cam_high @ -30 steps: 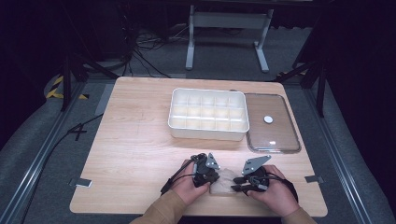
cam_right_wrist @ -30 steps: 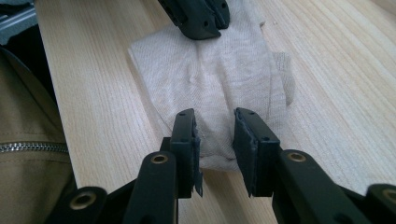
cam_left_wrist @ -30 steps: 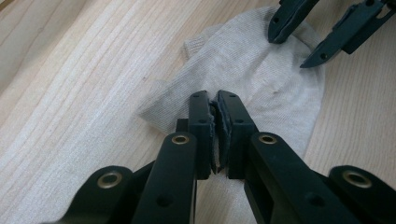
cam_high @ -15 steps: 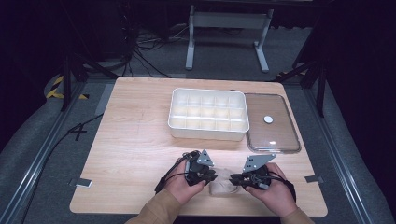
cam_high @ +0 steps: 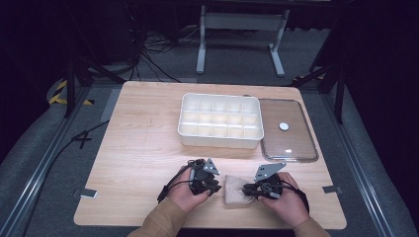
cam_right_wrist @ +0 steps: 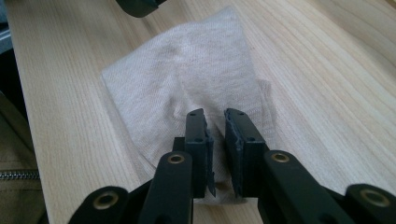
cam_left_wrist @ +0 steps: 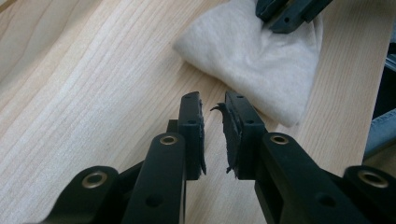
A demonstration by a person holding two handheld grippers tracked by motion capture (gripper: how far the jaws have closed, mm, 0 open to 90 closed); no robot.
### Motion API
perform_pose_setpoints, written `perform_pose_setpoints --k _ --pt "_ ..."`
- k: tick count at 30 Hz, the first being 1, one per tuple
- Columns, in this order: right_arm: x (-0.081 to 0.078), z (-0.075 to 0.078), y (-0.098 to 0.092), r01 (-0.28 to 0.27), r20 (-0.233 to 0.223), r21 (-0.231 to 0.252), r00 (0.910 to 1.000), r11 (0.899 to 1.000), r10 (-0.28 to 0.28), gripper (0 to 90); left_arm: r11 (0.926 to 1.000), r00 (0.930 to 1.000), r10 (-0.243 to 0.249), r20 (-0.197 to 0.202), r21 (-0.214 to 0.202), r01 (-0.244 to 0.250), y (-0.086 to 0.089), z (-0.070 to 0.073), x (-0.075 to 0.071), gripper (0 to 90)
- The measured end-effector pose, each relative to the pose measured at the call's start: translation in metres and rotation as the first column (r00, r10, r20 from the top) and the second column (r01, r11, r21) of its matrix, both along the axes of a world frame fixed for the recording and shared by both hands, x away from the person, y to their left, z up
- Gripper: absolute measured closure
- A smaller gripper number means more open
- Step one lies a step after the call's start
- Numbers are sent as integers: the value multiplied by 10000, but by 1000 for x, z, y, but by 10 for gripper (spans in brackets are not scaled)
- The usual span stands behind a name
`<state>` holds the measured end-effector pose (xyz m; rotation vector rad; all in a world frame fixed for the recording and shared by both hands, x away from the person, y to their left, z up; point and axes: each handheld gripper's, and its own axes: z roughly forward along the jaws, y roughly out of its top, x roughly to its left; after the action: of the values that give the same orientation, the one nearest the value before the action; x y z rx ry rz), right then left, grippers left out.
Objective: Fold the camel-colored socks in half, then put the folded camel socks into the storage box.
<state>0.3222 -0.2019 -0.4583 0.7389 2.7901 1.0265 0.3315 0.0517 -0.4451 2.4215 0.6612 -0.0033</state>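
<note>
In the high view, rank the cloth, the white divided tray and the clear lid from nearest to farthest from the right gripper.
1. Cloth, right at the right gripper, near edge.
2. Clear lid, beyond it, table's right side.
3. White divided tray, farther, centre-back.

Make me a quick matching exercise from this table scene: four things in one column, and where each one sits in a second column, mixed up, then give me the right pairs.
Things:
1. cloth
2. compartment tray
3. clear lid
4. left gripper

Places:
A. flat on the table at the far right, beside the white box
B. near edge of the table, between the two hands
C. middle of the table, white, split into small cells
D. over bare wood just short of the cloth's edge, nothing between its jaws

Pairs: 1-B, 2-C, 3-A, 4-D
</note>
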Motion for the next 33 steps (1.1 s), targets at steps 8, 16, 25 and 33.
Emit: perform_pose_setpoints --k 8,16,25,33 --pt "-1 -1 1 9 121 -32 9999 10000 -9 799 9979 9996 -299 6 571 298 -4 -4 -2 800" --pt "-1 -4 3 -97 593 72 9982 9999 93 805 9951 9988 -453 -193 869 468 -7 -8 -1 808" --pt "6 -8 2 -545 910 308 9945 9980 515 811 9951 9987 -468 -195 864 484 -9 -12 0 822" --pt "5 -9 5 -502 1095 275 9929 9984 469 819 9975 9980 -598 -209 375 606 -13 -13 0 817"
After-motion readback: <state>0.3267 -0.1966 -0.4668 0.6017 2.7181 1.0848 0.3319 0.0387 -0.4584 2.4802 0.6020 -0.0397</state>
